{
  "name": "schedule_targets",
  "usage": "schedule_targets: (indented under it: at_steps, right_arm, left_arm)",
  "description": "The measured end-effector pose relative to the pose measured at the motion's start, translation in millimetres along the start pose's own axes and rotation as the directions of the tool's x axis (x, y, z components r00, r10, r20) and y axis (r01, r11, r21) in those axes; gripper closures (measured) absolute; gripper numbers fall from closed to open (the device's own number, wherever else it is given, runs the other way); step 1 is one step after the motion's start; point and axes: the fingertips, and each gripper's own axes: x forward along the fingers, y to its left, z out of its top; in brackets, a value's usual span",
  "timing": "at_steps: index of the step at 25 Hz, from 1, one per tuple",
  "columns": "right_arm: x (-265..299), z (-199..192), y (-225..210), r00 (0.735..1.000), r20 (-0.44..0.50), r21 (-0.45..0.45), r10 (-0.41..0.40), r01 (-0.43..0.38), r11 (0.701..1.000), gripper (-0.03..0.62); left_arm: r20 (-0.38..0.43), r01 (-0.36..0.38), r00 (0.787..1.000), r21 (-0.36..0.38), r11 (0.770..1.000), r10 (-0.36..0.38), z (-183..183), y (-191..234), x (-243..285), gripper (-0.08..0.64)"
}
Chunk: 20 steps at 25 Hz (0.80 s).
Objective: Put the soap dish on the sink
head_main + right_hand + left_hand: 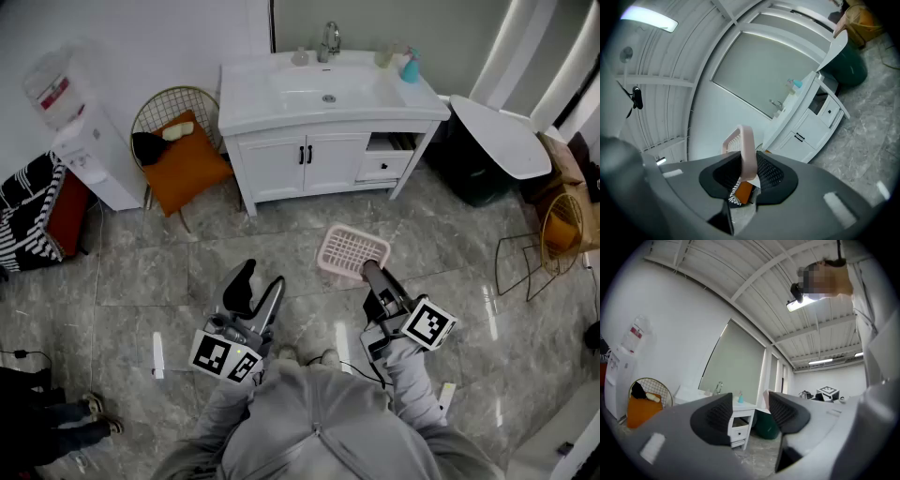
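Note:
A pink slatted soap dish (pixel 352 251) hangs above the floor, clamped by its near rim in my right gripper (pixel 367 269). In the right gripper view the pink soap dish (pixel 743 145) stands on edge between the two black pads, which press on it. The white sink (pixel 326 89) with its chrome tap (pixel 330 39) sits on a white vanity cabinet (pixel 323 155) farther ahead. My left gripper (pixel 262 286) is held low at the left, its jaws apart with nothing between them; the left gripper (pixel 750 413) shows the vanity through the gap.
A teal soap bottle (pixel 411 66) stands at the sink's right corner. An open drawer (pixel 386 159) juts from the vanity. A wire chair with an orange cushion (pixel 183 159) and a water dispenser (pixel 80 131) stand left. A white board (pixel 502 136) over a dark bin lies right.

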Motion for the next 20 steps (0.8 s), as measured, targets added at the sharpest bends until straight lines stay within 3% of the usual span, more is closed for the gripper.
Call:
schedule_targets:
  at_steps: [20]
  right_arm:
    - [10,-6,1,1.000,-0.002,0.007,-0.004,0.004,1.000,0.503]
  left_arm:
    - [-0.008,-0.027,1.000,-0.031,0.999,0.027,-2,13,-5,0.296]
